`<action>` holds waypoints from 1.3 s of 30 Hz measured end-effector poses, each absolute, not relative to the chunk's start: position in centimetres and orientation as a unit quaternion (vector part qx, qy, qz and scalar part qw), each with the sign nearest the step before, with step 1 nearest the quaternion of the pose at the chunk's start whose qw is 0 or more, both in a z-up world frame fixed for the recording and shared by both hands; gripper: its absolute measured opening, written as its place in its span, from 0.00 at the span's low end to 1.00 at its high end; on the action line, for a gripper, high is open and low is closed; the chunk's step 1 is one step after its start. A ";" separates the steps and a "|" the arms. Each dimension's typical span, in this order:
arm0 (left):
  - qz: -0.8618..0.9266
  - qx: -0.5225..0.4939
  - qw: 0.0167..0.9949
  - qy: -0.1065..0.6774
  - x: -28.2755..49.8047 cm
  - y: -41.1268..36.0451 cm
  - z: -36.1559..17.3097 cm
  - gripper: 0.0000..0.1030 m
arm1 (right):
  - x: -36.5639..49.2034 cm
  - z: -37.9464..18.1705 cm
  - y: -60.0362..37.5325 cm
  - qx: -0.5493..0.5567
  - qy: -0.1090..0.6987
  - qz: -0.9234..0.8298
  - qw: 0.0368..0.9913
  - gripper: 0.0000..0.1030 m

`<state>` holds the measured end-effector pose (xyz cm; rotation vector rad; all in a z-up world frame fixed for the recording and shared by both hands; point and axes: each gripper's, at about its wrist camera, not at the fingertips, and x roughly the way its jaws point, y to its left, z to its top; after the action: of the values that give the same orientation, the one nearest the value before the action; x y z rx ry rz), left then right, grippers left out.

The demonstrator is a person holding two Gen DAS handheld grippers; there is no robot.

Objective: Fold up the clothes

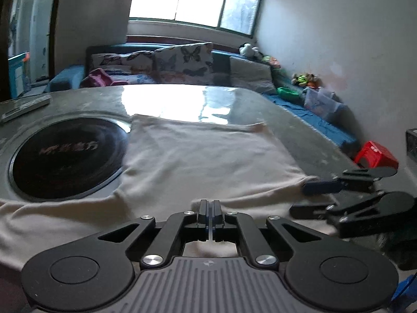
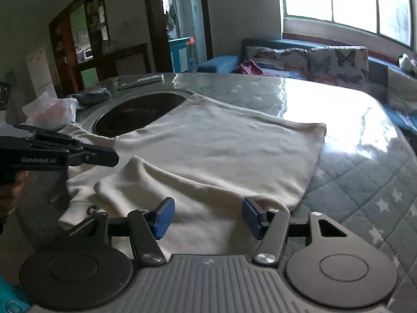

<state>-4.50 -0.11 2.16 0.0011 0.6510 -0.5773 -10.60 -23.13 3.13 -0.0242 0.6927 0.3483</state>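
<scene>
A cream garment [image 1: 198,161] lies spread on the grey quilted table cover [image 2: 365,182], partly over a round black cooktop [image 1: 65,156]. It also shows in the right wrist view [image 2: 213,151], with a sleeve folded across its near part. My left gripper [image 1: 209,206] is shut, its fingers pressed together just above the garment's near edge; no cloth shows between them. It also shows in the right wrist view [image 2: 112,156] at the left. My right gripper [image 2: 206,216] is open over the garment's near hem, blue pads [image 2: 164,216] apart. It also shows in the left wrist view [image 1: 299,198].
A sofa with butterfly cushions [image 1: 182,60] stands behind the table under a window. A plastic bag [image 2: 49,112] and a dark cloth [image 2: 91,96] lie at the table's far left. A flat remote-like strip [image 1: 26,107] lies beyond the cooktop. A red stool [image 1: 375,154] stands at the right.
</scene>
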 end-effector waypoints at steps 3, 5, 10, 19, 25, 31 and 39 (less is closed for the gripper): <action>-0.297 0.004 0.901 0.316 -3.8 -1.3 1.7 0.02 | -10.4 2.6 -23.6 -0.008 0.345 0.165 0.924 0.57; -0.303 0.009 0.896 0.325 -3.3 -2.1 1.0 0.03 | -10.3 2.4 -23.6 -0.007 0.346 0.165 0.924 0.57; -0.276 0.015 0.900 0.338 -2.7 -1.5 -0.1 0.03 | -10.5 2.8 -23.1 -0.020 0.343 0.162 0.925 0.57; -0.237 0.014 0.908 0.344 -3.1 -0.3 0.5 0.26 | -10.1 2.3 -21.9 -0.041 0.340 0.167 0.925 0.65; -0.196 -0.003 0.918 0.345 -3.3 1.1 1.3 0.47 | -10.4 3.0 -20.6 -0.059 0.318 0.183 0.928 0.76; -0.124 -0.025 0.930 0.346 -3.3 4.1 1.9 0.55 | -9.8 1.6 -19.6 -0.065 0.329 0.190 0.923 0.85; 0.056 -0.067 0.944 0.317 -3.2 11.2 2.1 0.55 | -9.7 1.1 -19.5 -0.050 0.328 0.193 0.923 1.00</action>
<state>-3.17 11.21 2.10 -0.1369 0.6469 0.1134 -9.67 -19.52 1.09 -0.1024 0.6742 0.3962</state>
